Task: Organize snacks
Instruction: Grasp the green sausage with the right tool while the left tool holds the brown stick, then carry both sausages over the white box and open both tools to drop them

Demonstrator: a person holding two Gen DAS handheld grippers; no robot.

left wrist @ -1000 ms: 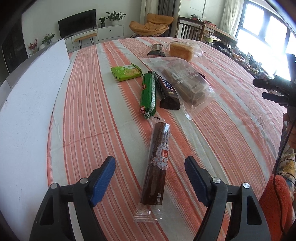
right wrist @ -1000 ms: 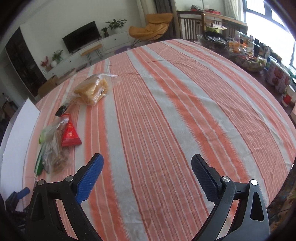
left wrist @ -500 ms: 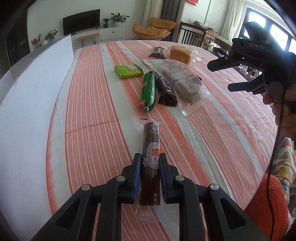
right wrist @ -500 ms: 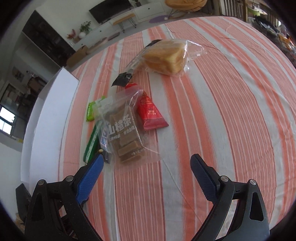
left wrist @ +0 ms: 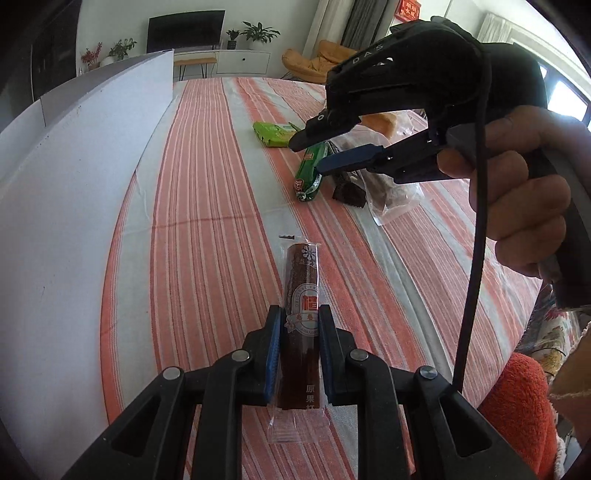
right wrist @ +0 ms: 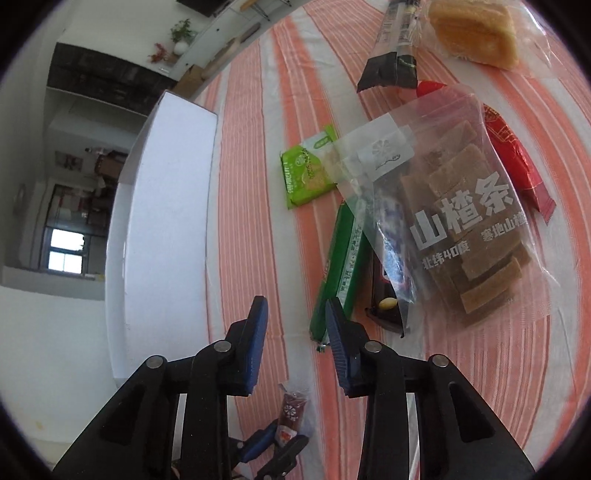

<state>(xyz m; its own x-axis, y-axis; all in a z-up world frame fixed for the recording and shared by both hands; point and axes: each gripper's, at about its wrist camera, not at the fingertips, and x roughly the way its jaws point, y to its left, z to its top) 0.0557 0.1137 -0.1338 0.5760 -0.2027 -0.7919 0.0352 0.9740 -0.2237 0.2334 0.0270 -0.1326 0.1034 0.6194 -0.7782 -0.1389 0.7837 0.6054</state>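
Note:
My left gripper point(left wrist: 301, 314) is shut on a brown snack roll point(left wrist: 304, 273) in clear wrap, which lies on the striped tablecloth point(left wrist: 207, 258). The same roll point(right wrist: 291, 410) shows at the bottom of the right wrist view. My right gripper point(right wrist: 295, 306) hovers over the snack pile with its jaws closing. Only cloth shows in the gap. The near end of a green stick pack point(right wrist: 341, 258) lies at its right finger. In the left wrist view the right gripper point(left wrist: 310, 155), held by a hand, is in front of the green stick point(left wrist: 308, 173).
A clear bag of brown strips point(right wrist: 454, 221) covers a dark bar point(right wrist: 384, 291). Around it lie a flat green packet point(right wrist: 308, 173), a red packet point(right wrist: 513, 158), a long dark pack point(right wrist: 391, 55) and bagged cake point(right wrist: 476, 29). A white box wall point(right wrist: 166, 206) runs along the left.
The left jaws closed on the brown roll and have stayed shut on it. The right gripper swung left from bare cloth to the snack pile, and its jaws narrowed.

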